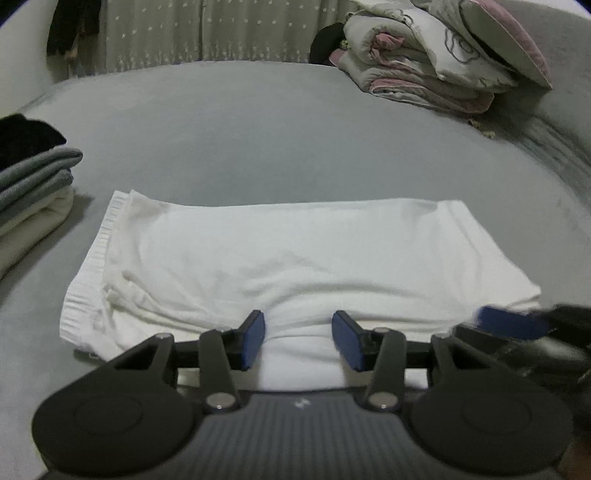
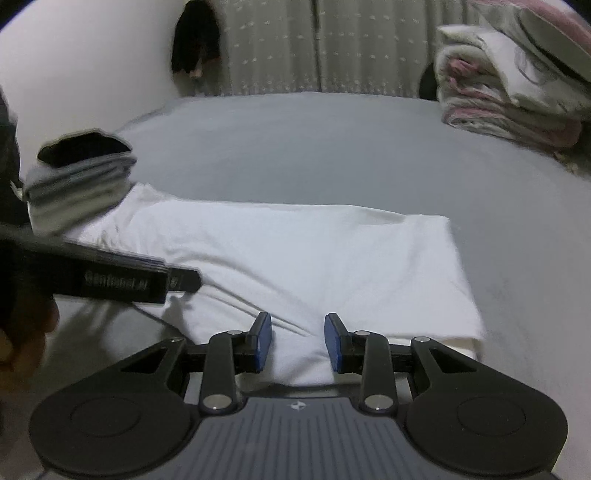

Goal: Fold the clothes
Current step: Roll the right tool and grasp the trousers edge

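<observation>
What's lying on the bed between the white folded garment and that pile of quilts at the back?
Nothing: bare grey sheet separates the white garment from the quilts, clearest in the left wrist view.

A grey bed (image 1: 280, 122) meets a pale star-patterned curtain (image 1: 207, 33) and white wall (image 2: 92, 66).

We're in a bedroom, in a home. A wide bed (image 1: 258, 122) in a grey sheet fills both views. A rolled duvet (image 1: 417, 62) in white and pink sits at its far right corner. Pale star-dotted curtains (image 2: 295, 44) hang behind. A stack of folded clothes (image 1: 29, 184) rests on the left, a white garment (image 1: 280, 251) lies flat in the middle, and dark clothing (image 2: 195, 40) hangs by the wall.
</observation>
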A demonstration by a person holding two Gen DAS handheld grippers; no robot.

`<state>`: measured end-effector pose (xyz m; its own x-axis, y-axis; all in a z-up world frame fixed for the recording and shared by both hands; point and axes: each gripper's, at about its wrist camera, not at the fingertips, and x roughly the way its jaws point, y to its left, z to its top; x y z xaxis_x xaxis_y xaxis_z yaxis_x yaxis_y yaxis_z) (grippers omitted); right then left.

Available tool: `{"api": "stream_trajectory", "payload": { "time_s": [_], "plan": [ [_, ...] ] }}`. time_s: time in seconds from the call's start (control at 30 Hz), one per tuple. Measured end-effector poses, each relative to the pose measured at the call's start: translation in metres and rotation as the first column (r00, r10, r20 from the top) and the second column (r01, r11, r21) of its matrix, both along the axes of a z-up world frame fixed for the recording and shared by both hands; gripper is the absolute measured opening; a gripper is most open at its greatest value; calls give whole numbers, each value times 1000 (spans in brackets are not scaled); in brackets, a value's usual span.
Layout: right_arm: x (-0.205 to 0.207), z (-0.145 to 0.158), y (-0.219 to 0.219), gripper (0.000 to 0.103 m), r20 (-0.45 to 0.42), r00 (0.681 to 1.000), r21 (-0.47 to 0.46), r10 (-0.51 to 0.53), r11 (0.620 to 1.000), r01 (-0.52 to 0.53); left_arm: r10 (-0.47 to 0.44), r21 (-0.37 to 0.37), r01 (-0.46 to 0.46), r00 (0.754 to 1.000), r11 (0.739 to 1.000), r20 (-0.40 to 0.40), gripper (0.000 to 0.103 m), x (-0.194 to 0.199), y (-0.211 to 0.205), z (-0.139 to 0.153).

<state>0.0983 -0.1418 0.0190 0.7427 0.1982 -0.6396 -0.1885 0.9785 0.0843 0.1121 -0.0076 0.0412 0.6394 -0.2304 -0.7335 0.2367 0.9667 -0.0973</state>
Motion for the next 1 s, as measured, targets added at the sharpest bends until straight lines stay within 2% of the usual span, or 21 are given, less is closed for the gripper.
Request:
{"api": "stream_trajectory", "payload": {
  "time_s": [0.03,0.1,0.17,0.27,0.37,0.5,0.57,0.73,0.97,1.0],
  "plan": [
    [-4,4,-11,31,-8,999,39,-33,999,33,1,1,-1,1000,1000,-3,43,0,0,1],
    [-18,10,-46,31,-27,989,175,-143,974,145,7,-2,-7,1000,1000,-8,43,0,-1,0],
    [-30,14,-80,31,-58,966,296,-251,920,257,9,5,-8,1000,1000,-5,43,-3,-3,0],
    [-36,7,-117,32,-116,933,392,-341,847,358,10,21,-10,1000,1000,-1,44,-5,-5,-1],
    [-31,-8,-136,32,-192,912,502,-362,762,409,12,25,-12,1000,1000,0,44,-5,-6,-1],
    [-25,-32,-147,32,-279,888,663,-365,596,453,11,20,-11,1000,1000,-3,44,-4,-5,-1],
    [-21,-34,-147,32,-286,879,685,-380,560,465,10,17,-10,1000,1000,-5,44,-3,-4,-1],
    [-12,-38,-142,32,-282,877,705,-389,536,464,9,16,-9,1000,1000,-8,45,-2,-4,-1],
    [-10,-32,-132,31,-266,859,659,-437,568,493,14,2,-14,1000,1000,-14,45,-1,-2,-1],
    [-10,-30,-129,22,-262,854,641,-450,580,502,15,0,-15,1000,1000,-14,45,-1,-2,-1]
  ]
}}
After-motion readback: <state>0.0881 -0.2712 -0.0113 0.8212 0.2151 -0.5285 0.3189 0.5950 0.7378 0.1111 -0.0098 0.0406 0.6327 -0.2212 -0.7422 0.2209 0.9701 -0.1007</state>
